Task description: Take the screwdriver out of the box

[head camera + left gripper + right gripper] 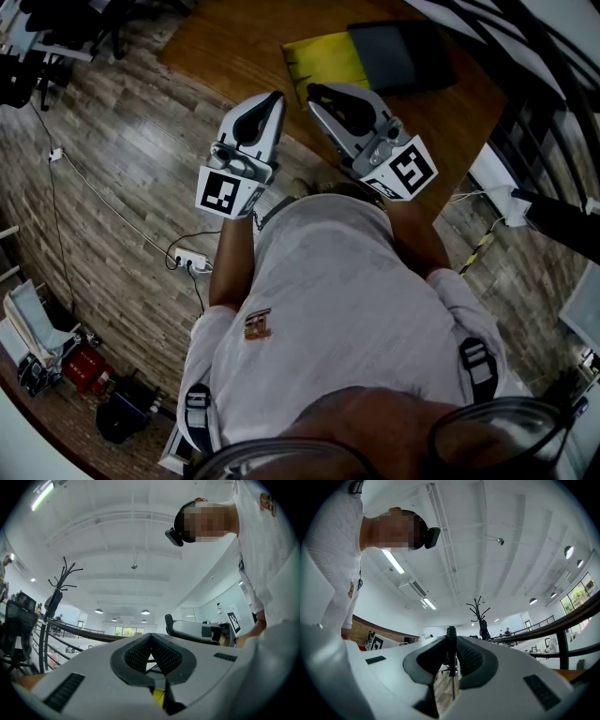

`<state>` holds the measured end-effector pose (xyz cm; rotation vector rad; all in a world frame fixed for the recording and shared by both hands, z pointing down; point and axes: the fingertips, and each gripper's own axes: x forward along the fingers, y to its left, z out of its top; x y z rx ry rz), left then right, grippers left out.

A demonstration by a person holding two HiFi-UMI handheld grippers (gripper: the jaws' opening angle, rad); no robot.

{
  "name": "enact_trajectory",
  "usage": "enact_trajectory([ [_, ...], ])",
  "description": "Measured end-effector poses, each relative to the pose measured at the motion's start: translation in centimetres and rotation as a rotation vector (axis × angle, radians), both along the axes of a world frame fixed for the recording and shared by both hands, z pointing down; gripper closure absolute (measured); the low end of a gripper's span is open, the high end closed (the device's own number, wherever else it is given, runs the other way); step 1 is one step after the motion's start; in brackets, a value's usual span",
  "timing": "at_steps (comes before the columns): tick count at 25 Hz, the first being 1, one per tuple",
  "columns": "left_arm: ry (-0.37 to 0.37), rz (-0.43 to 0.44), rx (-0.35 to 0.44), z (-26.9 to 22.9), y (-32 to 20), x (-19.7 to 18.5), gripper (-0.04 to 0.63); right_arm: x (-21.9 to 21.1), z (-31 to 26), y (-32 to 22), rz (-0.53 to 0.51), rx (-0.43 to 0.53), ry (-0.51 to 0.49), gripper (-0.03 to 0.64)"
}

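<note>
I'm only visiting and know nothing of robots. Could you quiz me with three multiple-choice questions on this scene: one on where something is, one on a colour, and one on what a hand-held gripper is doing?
1. Where does the yellow item lie?
A. inside a drawer
B. on the wooden table, next to the dark case
C. on the person's shoulder

2. What colour is the person's shirt?
A. white
B. red
C. black

3. What is the right hand-held gripper doing?
A. standing wide open, empty
B. shut on nothing
C. shut on a screwdriver

Answers:
1 B: the head view shows it on the tabletop by the case.
2 A: the shirt fills the middle of the head view, plainly white.
3 C: the right gripper view shows the pads closed on a thin dark handle.
</note>
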<state>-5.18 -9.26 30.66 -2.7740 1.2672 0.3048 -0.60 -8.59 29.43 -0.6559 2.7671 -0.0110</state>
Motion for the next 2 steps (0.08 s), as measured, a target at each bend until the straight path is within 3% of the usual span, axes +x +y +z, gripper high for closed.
enact_trajectory([
  [2,0.001,-0.003,0.001,-0.05,0.16,-0.08,0.577,-0.02,-0.03,0.17,0.0,0.003,0.001,0.536],
])
